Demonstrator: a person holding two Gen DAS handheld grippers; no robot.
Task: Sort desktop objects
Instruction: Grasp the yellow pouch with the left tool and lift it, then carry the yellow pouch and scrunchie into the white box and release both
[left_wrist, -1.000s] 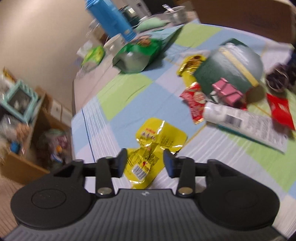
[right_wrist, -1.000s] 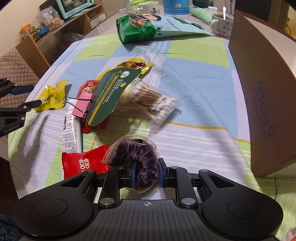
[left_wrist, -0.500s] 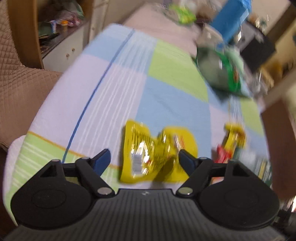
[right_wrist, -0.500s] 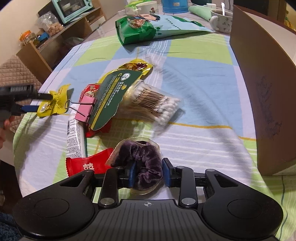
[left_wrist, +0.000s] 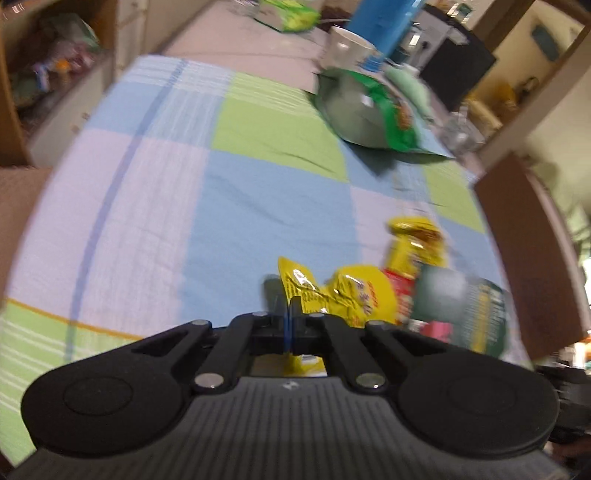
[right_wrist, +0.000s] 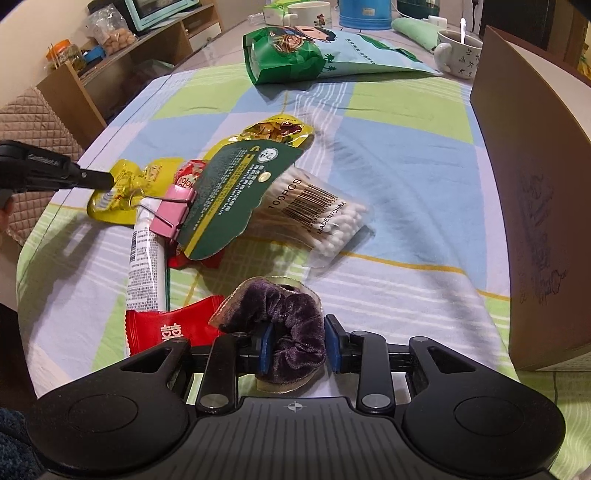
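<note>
My left gripper (left_wrist: 291, 314) is shut on the edge of a yellow snack packet (left_wrist: 340, 291); the same packet (right_wrist: 122, 192) shows in the right wrist view, pinched by the left fingers (right_wrist: 92, 179). My right gripper (right_wrist: 297, 345) is around a purple velvet scrunchie (right_wrist: 284, 314); its jaws stand slightly apart from it on the right side. A pile lies between: cotton swab pack (right_wrist: 310, 210), pink binder clip (right_wrist: 173, 212), white tube (right_wrist: 144, 254), red candy packets (right_wrist: 166, 326).
A brown cardboard box (right_wrist: 535, 184) stands at the right. A green snack bag (right_wrist: 291, 55), a mug (right_wrist: 458, 53) and a blue container (right_wrist: 365, 13) are at the far end. The table edge and a chair (right_wrist: 33, 110) lie left.
My left gripper went from wide open to shut on the yellow packet. My right gripper's jaws widened a little around the scrunchie.
</note>
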